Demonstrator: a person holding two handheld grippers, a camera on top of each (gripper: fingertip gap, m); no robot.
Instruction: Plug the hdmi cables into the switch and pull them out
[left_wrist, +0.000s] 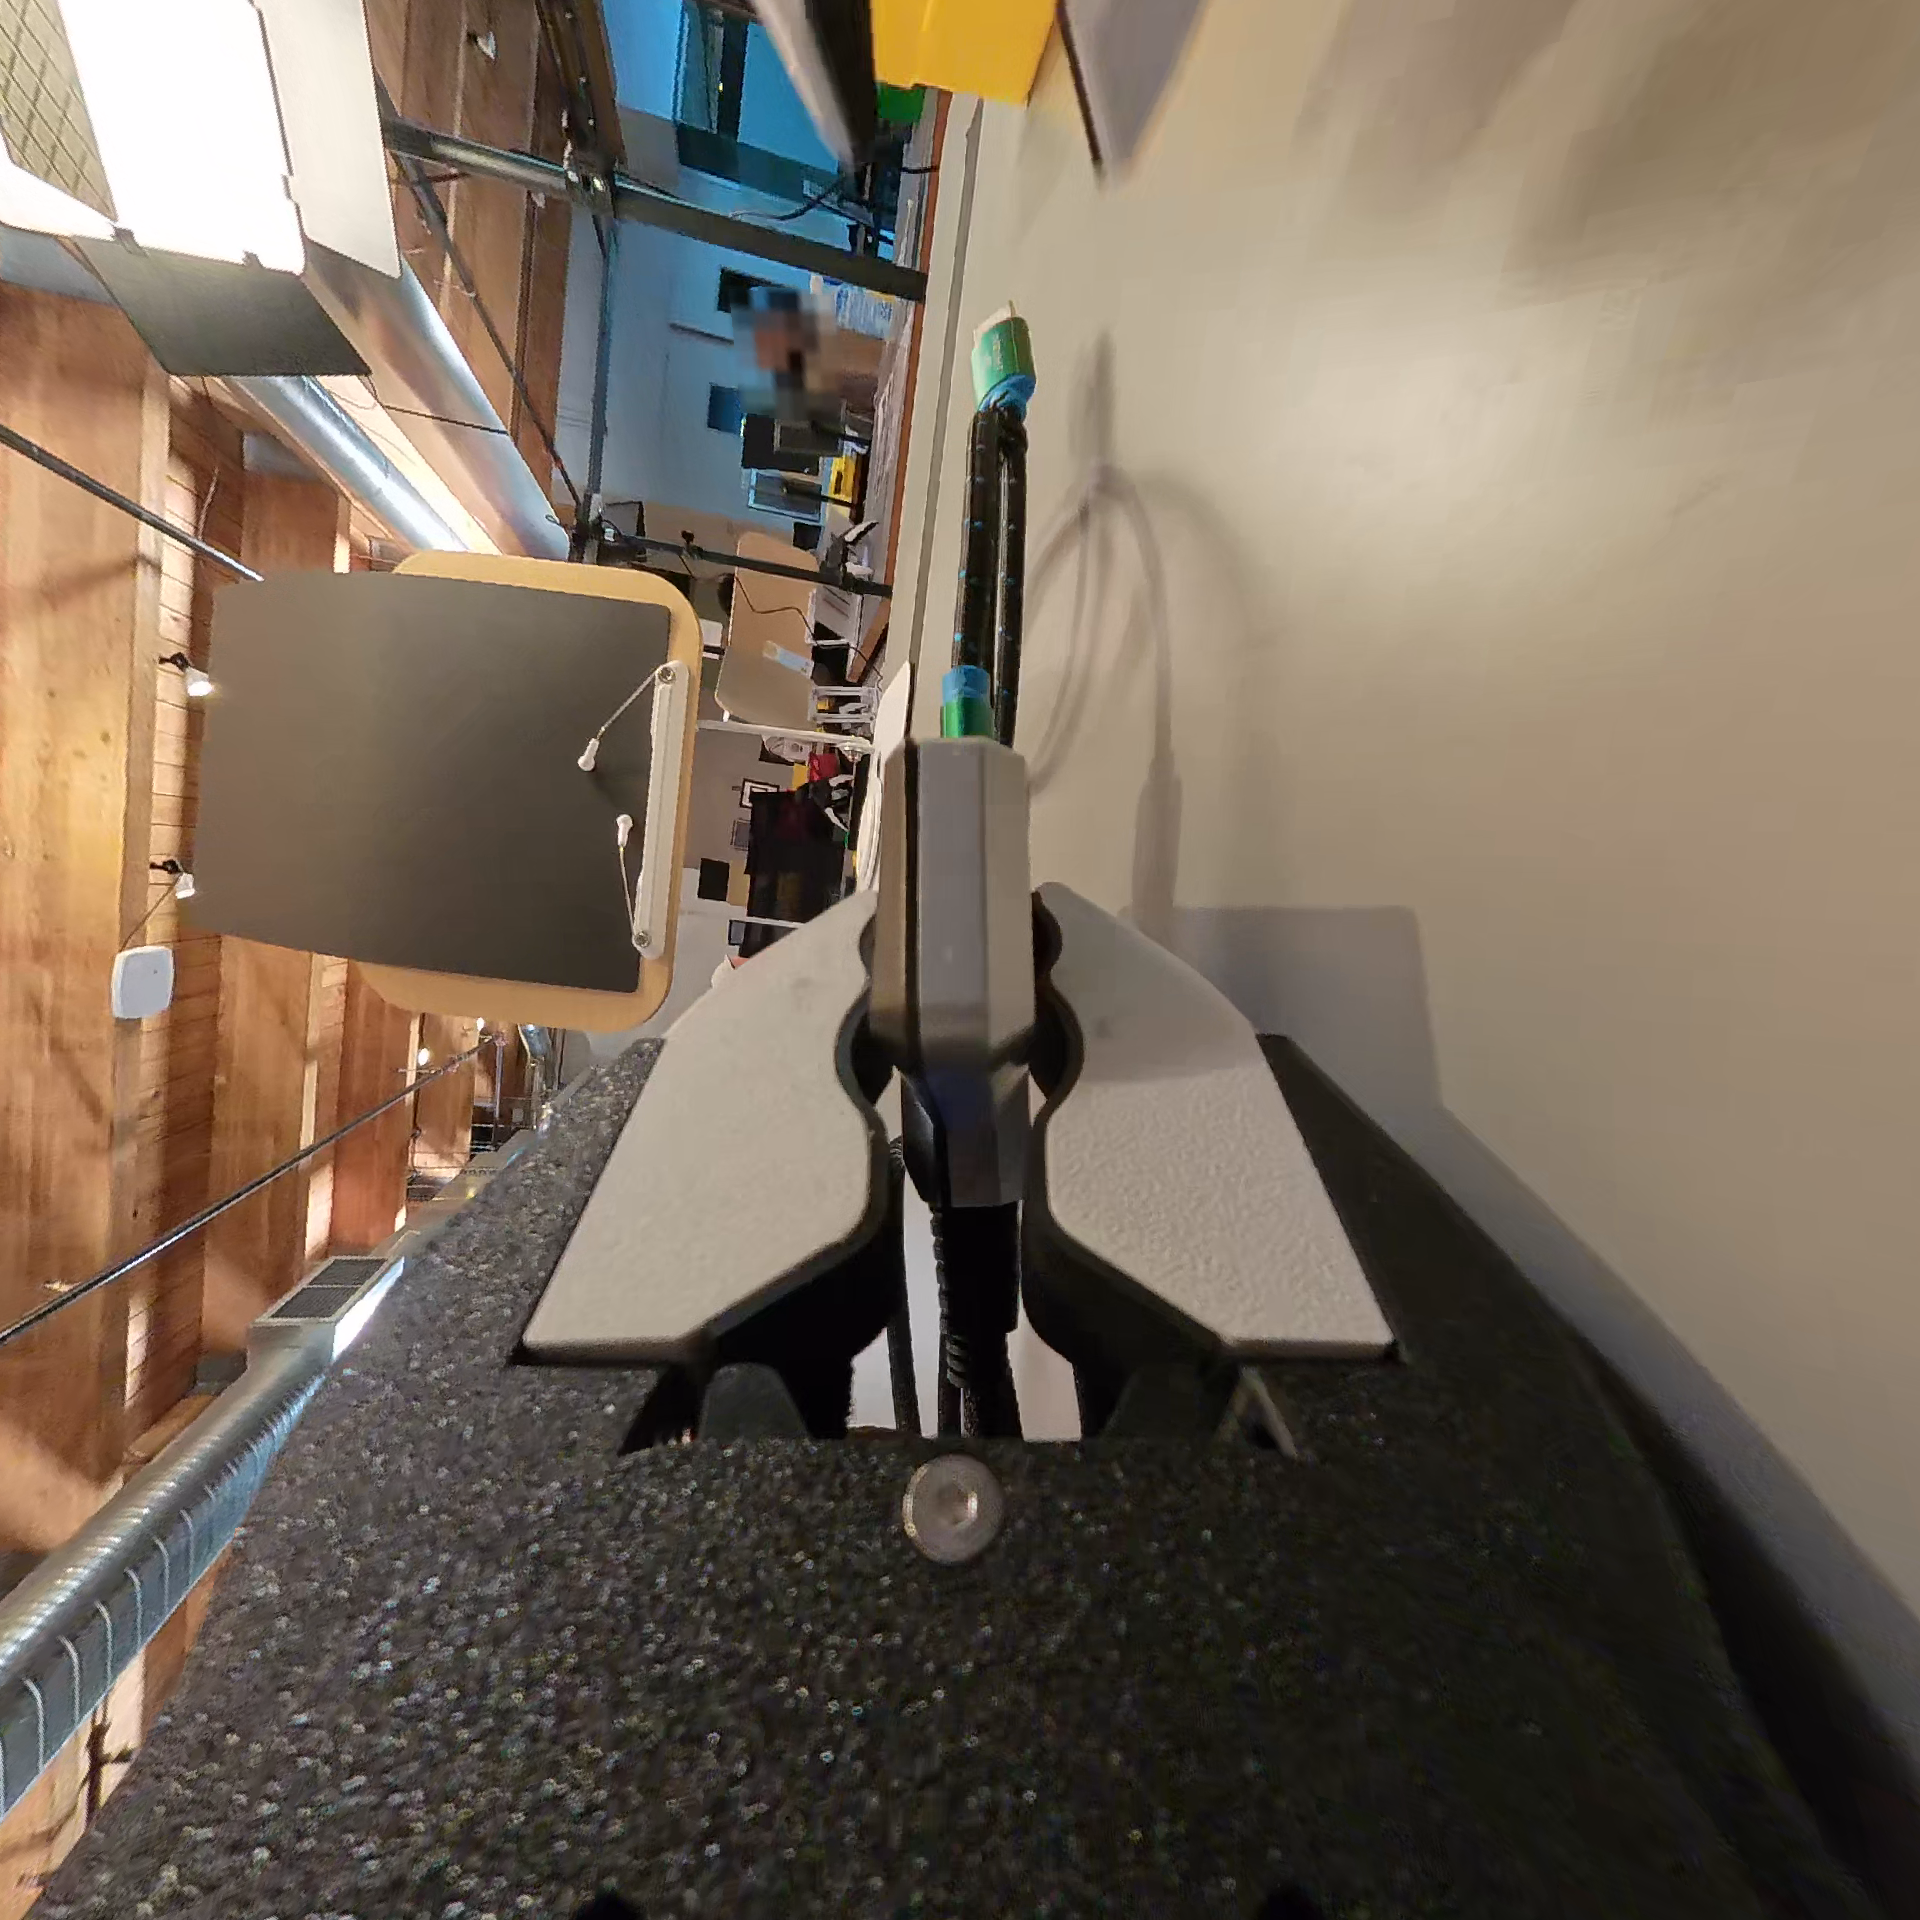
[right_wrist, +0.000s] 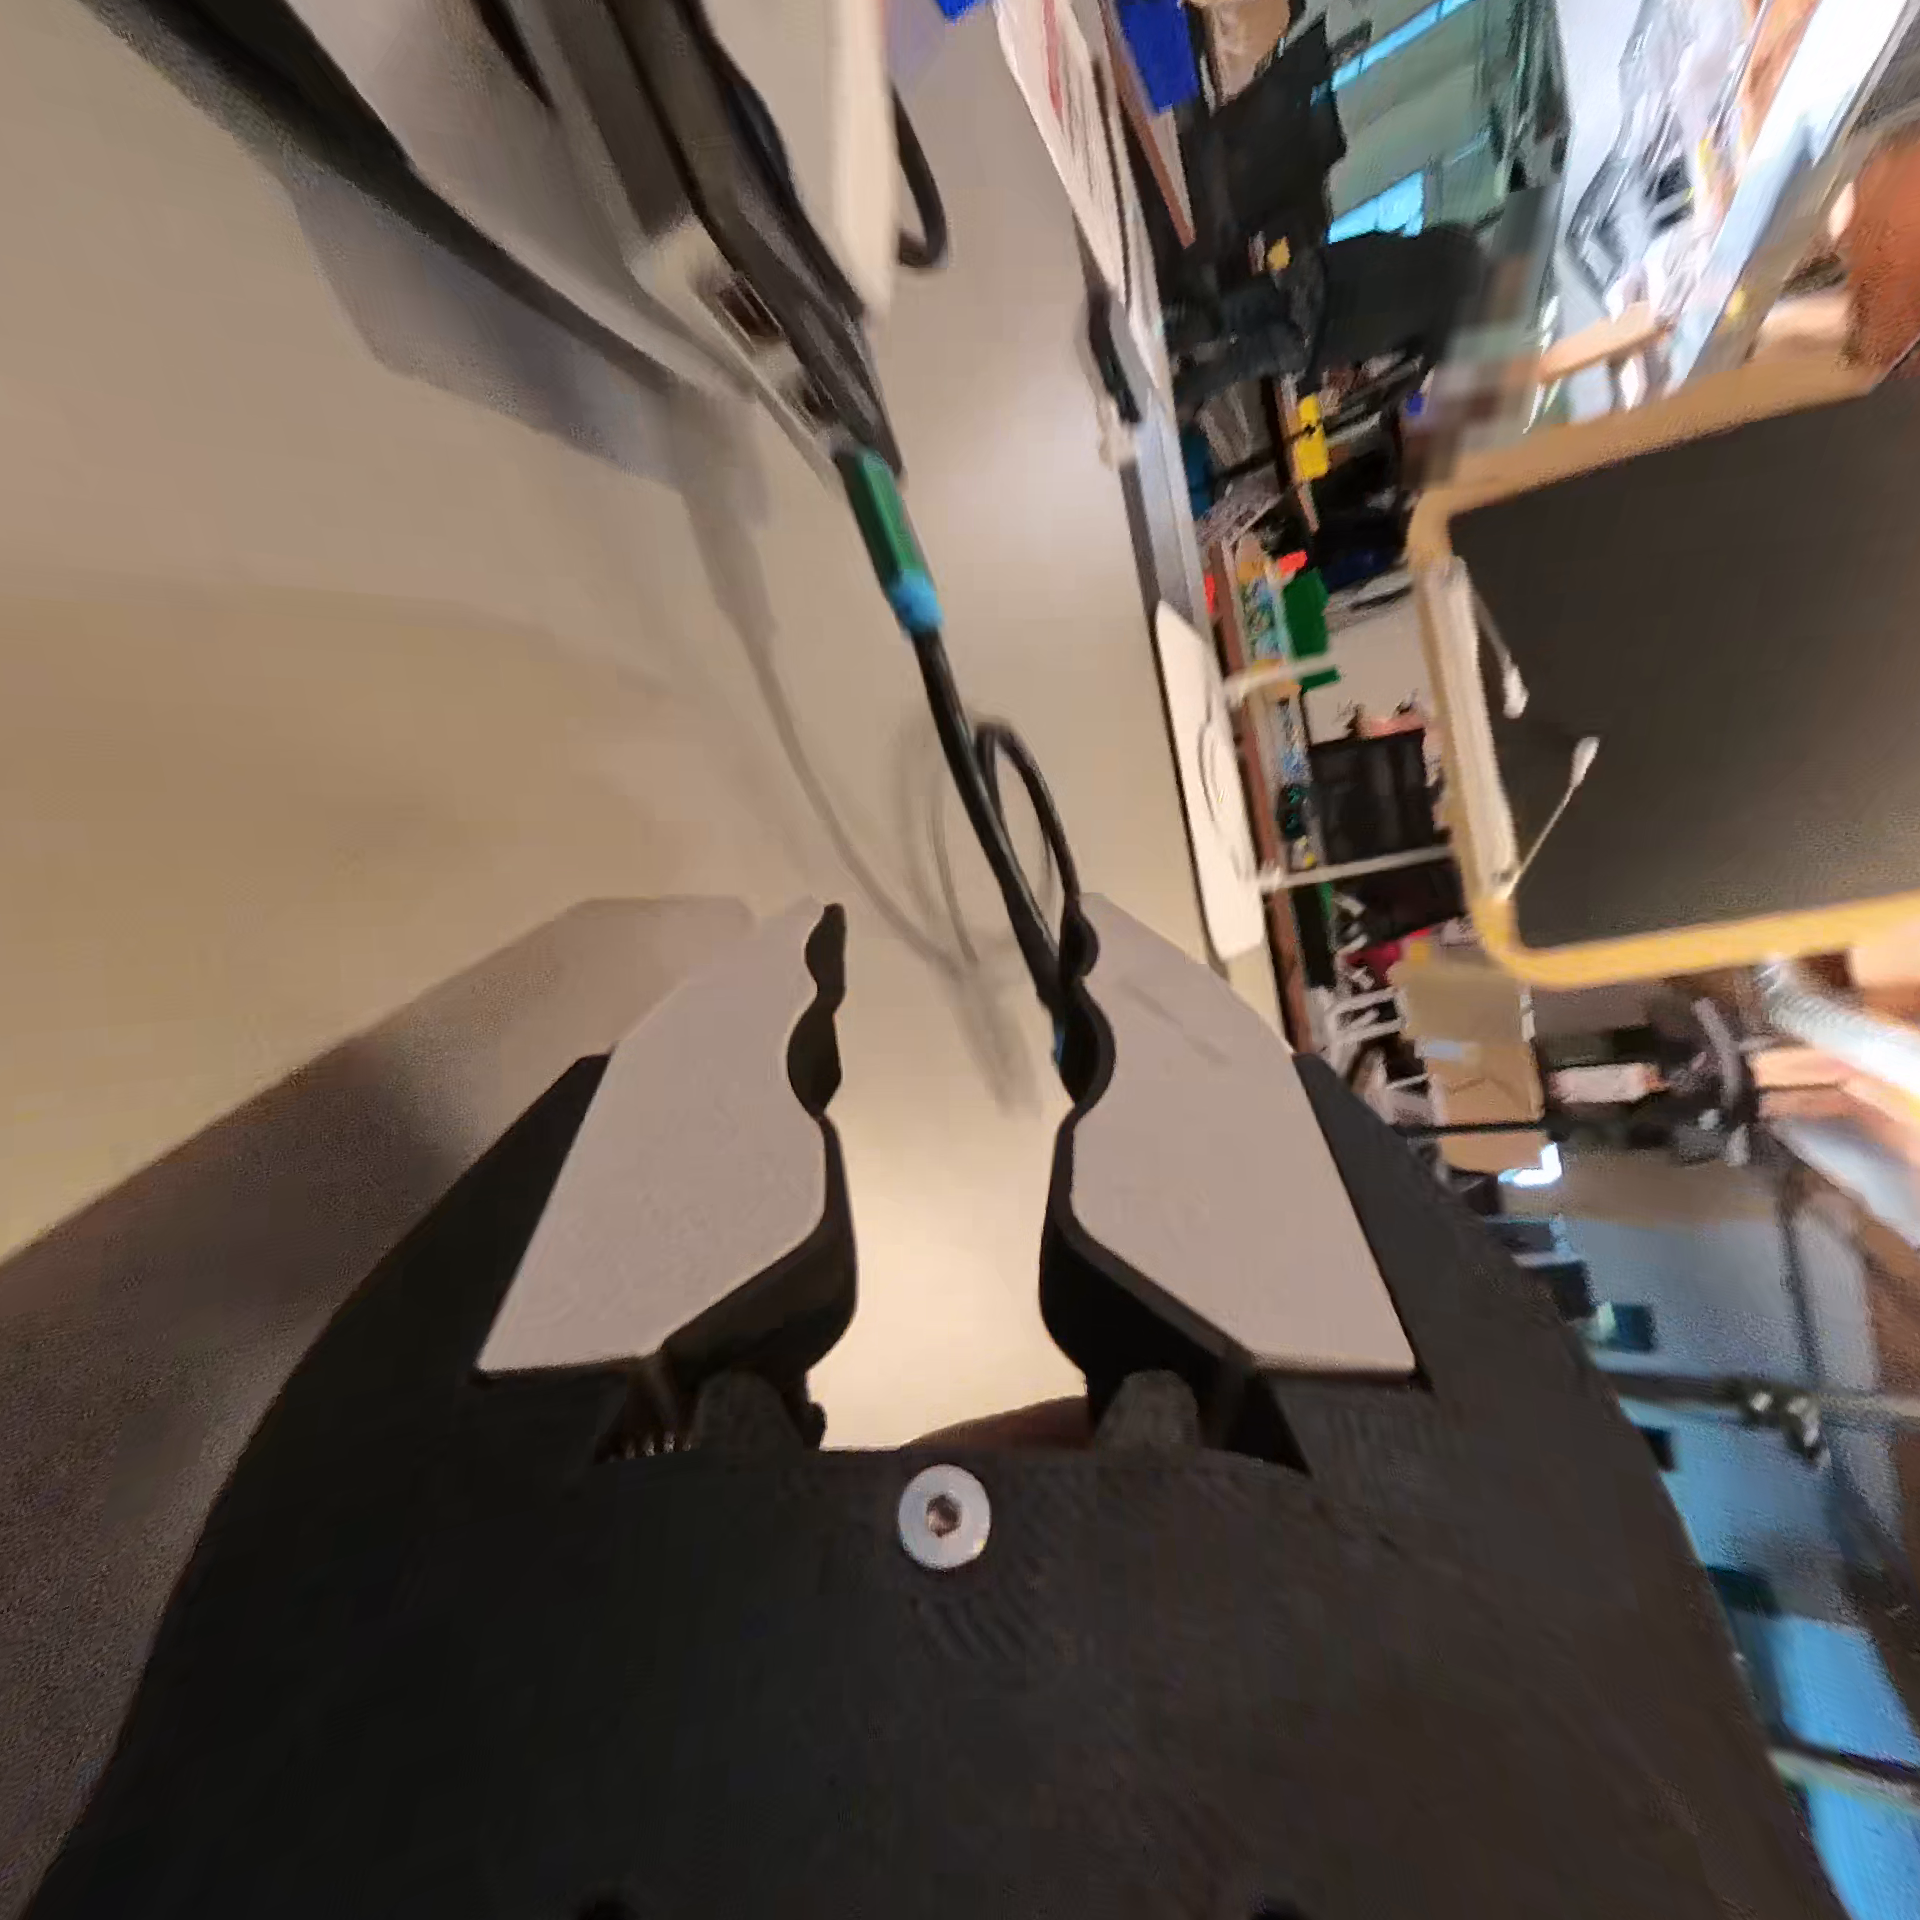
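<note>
Left gripper (left_wrist: 951, 966) clamped on flat grey metal HDMI switch (left_wrist: 951, 914). Right gripper (right_wrist: 951, 997) apart, empty, near black braided cable (right_wrist: 997, 821) with green plug (right_wrist: 878, 509) apparently seated farther off. Likely pull-out stage; next needs closing on plug.

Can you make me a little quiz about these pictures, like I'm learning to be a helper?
1. True or false: the right tool is squeezing something.
2. What does the left tool grip?
A. a yellow cup
B. a dark grey angular plastic block
C. a white spoon
3. Fill in the gap: on the green rectangular plastic plug in the right wrist view, the collar where the black cable starts is coloured ____.

Key:
1. False. It is open, with nothing between its fingers.
2. B
3. blue
</note>
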